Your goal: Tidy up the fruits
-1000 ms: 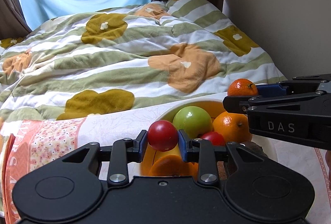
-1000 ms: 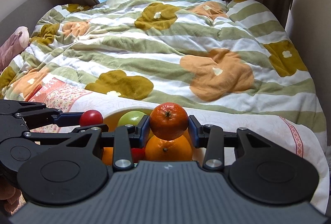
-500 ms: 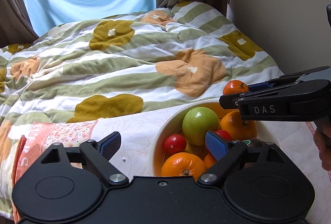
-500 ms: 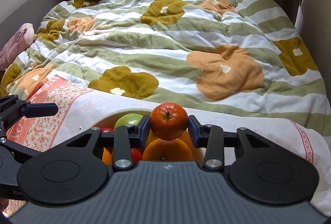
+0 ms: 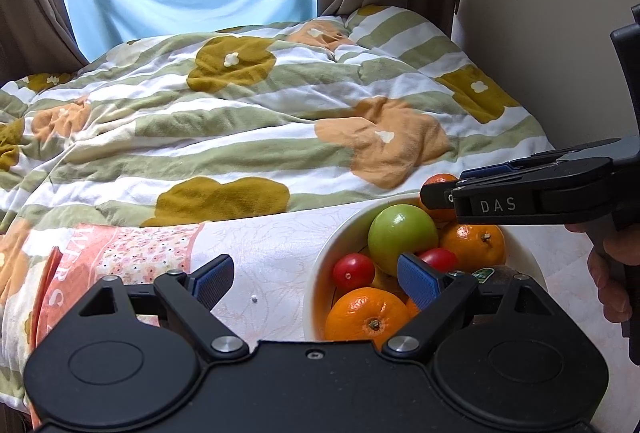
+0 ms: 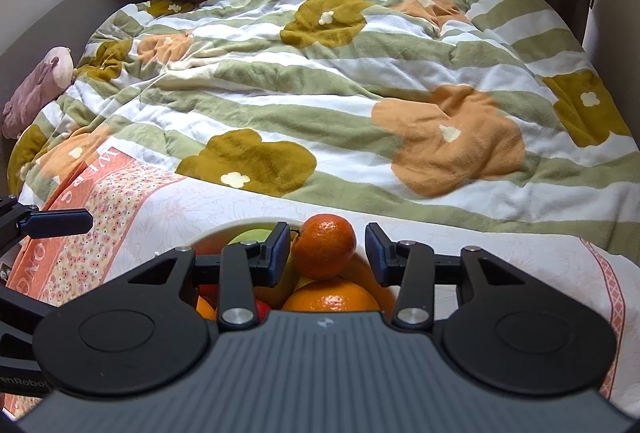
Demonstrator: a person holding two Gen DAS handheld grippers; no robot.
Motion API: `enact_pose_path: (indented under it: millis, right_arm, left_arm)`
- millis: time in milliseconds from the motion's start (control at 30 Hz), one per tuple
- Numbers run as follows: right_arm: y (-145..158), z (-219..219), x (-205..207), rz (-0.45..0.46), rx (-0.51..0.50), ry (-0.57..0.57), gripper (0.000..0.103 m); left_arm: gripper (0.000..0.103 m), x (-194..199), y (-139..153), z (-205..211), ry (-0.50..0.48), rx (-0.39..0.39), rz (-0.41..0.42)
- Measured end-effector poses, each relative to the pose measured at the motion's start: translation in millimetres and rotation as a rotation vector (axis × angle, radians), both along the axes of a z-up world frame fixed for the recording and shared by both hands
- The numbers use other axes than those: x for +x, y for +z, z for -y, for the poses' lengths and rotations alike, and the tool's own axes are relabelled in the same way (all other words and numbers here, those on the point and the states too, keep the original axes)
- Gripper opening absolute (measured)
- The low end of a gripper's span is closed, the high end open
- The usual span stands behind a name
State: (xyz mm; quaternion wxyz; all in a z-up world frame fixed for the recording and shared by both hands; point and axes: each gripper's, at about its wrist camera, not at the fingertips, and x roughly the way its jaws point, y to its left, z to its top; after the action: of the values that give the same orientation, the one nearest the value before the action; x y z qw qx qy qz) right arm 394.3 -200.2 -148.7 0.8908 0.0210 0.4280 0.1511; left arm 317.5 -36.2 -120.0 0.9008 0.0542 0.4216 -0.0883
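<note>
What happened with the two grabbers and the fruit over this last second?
The left gripper let go of the small red fruit, which now lies in the white bowl, and opened wide. The right gripper has just opened around the small orange, leaving it atop the pile. The green apple and the bedspread stayed put.

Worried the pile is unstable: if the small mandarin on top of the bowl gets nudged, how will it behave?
The mandarin is round and perched on a larger orange, so it would probably roll. The right claw stands open around it, offering little restraint. It sits near the bowl rim, so it might tumble onto the bed.
</note>
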Motion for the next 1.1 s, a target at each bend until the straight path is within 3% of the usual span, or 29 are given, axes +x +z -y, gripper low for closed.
enact_pose_path:
  millis: [67,233,300,567,767,1000,1100]
  right_arm:
    - [1,1,-1,0.003,0.010,0.000,0.060]
    - [9,2,-7,0.029,0.024,-0.012,0.082]
    - [14,2,-11,0.036,0.025,-0.017,0.086]
    - [52,3,-45,0.103,0.022,-0.054,0.087]
    - [93,5,-100,0.162,0.016,-0.122,0.087]
    - [130,6,-186,0.219,0.010,-0.214,0.103]
    - [141,5,-223,0.254,-0.013,-0.243,0.103]
  left_arm:
    - [0.092,0,0,-1,0.004,-0.001,0.001]
    - [0.092,-3,3,-3,0.013,-0.003,0.007]
    - [0.092,-6,6,-4,0.013,-0.004,0.013]
    - [0.092,-32,34,-11,0.006,-0.023,0.089]
    - [0.092,-74,65,-24,0.007,-0.040,0.158]
    - [0.092,-137,100,-38,0.017,-0.061,0.234]
    - [0.098,-163,113,-44,0.031,-0.067,0.267]
